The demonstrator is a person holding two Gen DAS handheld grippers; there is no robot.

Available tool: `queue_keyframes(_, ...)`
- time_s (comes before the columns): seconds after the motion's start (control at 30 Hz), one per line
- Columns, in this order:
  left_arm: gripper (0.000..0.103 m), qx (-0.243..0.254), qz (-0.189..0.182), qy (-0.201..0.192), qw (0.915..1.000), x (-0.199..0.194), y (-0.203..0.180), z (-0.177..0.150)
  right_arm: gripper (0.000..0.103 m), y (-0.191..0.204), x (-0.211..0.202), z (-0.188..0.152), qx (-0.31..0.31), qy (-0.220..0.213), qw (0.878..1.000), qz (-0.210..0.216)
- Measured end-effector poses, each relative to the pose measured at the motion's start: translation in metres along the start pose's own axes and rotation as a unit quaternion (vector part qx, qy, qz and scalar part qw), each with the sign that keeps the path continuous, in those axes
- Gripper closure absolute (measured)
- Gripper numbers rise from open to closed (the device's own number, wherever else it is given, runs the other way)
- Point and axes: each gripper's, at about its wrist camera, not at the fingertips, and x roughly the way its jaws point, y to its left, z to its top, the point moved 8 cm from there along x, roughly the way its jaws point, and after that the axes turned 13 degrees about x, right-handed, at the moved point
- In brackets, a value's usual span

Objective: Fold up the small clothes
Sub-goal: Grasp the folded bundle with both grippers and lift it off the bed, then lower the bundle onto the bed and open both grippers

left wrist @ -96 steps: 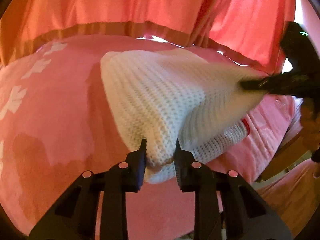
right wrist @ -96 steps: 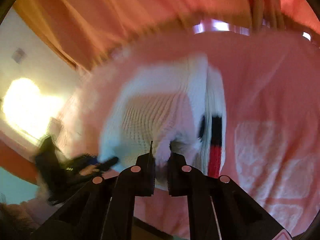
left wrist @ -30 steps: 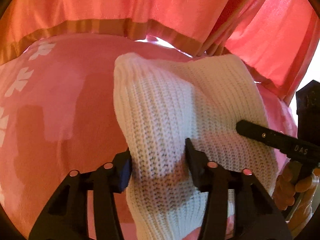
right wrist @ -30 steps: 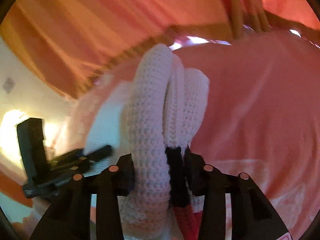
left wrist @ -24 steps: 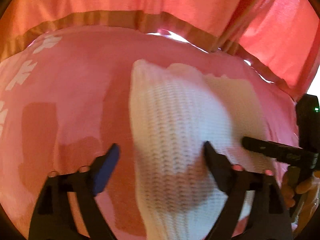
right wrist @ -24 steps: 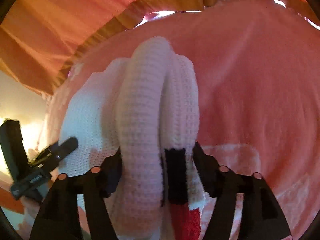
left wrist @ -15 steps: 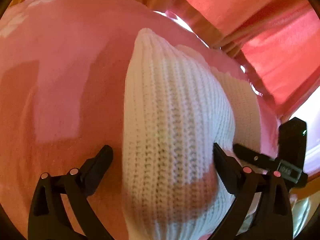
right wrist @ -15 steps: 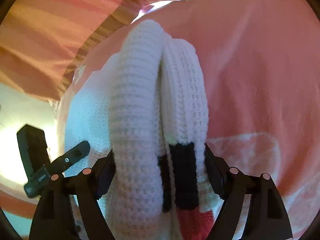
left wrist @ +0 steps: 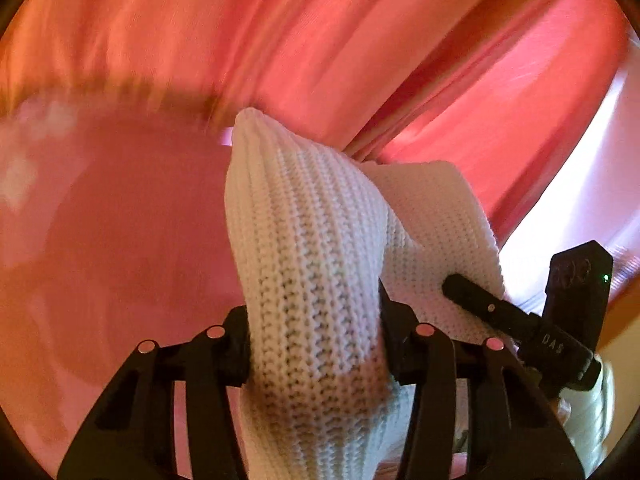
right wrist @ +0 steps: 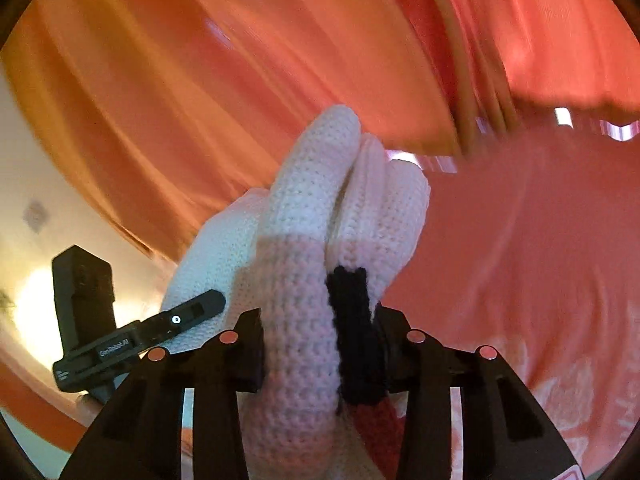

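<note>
Only from the right claw (right wrist: 320, 354): knit's (right wrist: 304, 280) black stripe (right wrist: 352, 320).

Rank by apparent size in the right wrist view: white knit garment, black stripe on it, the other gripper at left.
1. white knit garment, largest, though it sits right at the lens.
2. left gripper, farther off, so its true size is unsure.
3. black stripe, smallest.
</note>
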Motion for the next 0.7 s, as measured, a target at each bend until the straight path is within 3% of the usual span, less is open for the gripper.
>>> queue_keyframes(0.2, 0.053, 0.095, 0.025, -0.115, 0.9885, -0.138, -0.039, 0.084, 0.063, 0.118, -0.073, 0.031, -0.060, -0.074, 0.992, 0.085)
queue_keyframes(0.37, 0.051, 0.123, 0.057, -0.173, 0.9755, -0.210, -0.030, 0.111, 0.061, 0.189, -0.077, 0.037, -0.095, -0.088, 0.982, 0.136)
queue_keyframes(0.47, 0.050, 0.118, 0.080, -0.182, 0.9729, -0.225, -0.003, 0.110, 0.060, 0.210, -0.050, 0.030, -0.102, -0.073, 0.981, 0.149)
queue_keyframes(0.57, 0.050, 0.097, 0.101, -0.171, 0.9752, -0.218, 0.041, 0.096, 0.060, 0.210, 0.003, 0.020, -0.095, -0.041, 0.984, 0.144)
queue_keyframes(0.7, 0.050, 0.068, 0.133, -0.132, 0.9799, -0.172, 0.117, 0.067, 0.060, 0.183, 0.095, -0.011, -0.077, 0.019, 0.990, 0.114)
